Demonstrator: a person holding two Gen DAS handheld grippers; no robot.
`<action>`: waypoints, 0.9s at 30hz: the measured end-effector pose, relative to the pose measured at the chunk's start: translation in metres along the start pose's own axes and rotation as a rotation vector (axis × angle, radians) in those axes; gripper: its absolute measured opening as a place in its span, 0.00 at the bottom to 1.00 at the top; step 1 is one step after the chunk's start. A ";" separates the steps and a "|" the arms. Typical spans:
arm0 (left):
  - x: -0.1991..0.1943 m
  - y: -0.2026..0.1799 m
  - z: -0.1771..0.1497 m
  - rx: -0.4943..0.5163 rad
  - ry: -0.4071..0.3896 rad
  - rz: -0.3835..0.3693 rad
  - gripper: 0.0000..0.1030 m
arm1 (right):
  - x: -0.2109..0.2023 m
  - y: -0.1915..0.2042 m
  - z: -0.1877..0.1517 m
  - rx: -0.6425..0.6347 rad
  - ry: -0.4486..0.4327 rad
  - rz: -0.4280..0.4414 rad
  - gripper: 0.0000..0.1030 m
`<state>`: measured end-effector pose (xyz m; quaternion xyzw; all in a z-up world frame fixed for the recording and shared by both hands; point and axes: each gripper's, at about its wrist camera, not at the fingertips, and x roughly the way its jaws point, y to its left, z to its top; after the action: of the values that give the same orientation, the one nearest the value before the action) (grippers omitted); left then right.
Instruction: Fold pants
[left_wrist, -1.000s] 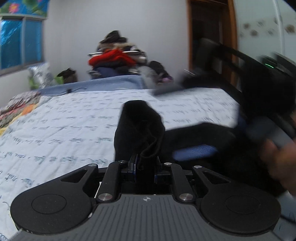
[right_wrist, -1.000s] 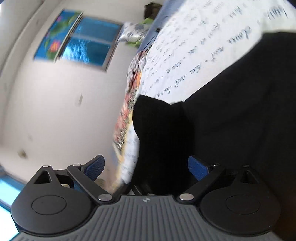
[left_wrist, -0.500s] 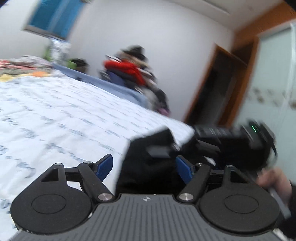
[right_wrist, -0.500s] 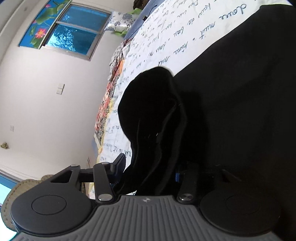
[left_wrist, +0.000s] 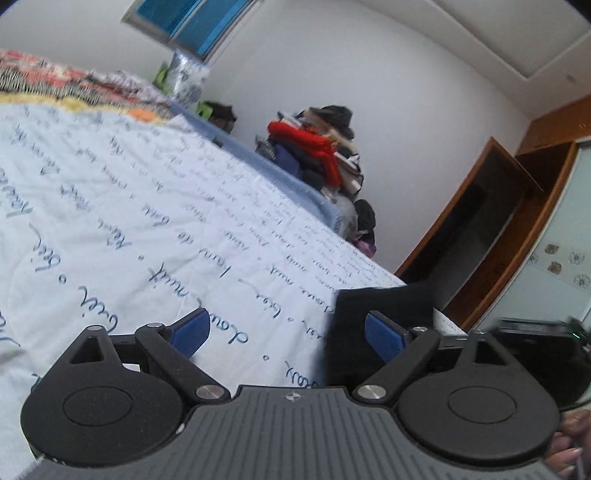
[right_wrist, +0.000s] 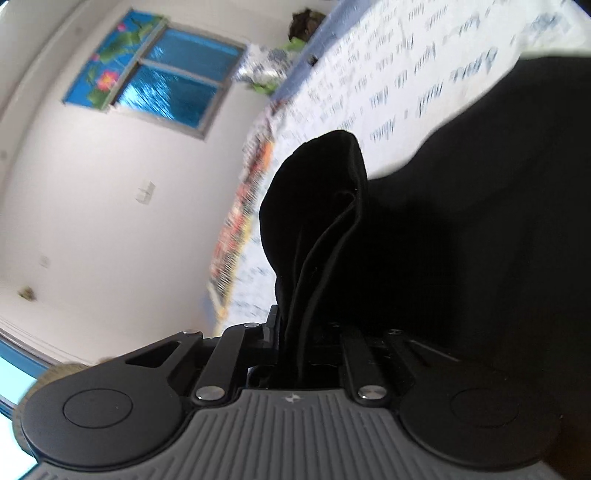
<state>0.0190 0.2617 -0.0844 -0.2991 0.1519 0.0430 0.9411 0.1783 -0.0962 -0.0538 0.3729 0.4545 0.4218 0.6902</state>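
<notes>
Right wrist view: right claw (right_wrist: 295, 343) pinches black pants (right_wrist: 480, 221); left claw (left_wrist: 286, 332), just opened, empty over quilt (left_wrist: 129, 221).

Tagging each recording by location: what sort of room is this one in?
Most likely a bedroom in a home. The black pants lie on a bed with a script-printed bedspread, a heap of clothes sits against the wall, and a wooden doorway stands beyond.

White bedspread (left_wrist: 155, 206) printed all over with rows of blue cursive handwriting, words too slanted and loose to read with any certainty, same script blurred in the right wrist view, no other legible labels or numbers
</notes>
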 end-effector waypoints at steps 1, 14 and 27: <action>0.001 0.001 0.000 -0.004 0.007 0.004 0.89 | -0.016 -0.001 0.002 -0.002 -0.019 0.012 0.11; 0.011 -0.007 -0.004 0.041 0.069 0.007 0.90 | -0.298 -0.107 -0.009 0.120 -0.283 -0.229 0.11; 0.008 -0.154 -0.028 0.285 0.149 -0.276 0.90 | -0.315 -0.109 -0.045 0.081 -0.321 -0.203 0.11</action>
<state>0.0460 0.1191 -0.0239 -0.1833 0.1832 -0.1304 0.9570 0.0896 -0.4204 -0.0675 0.4152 0.3904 0.2664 0.7773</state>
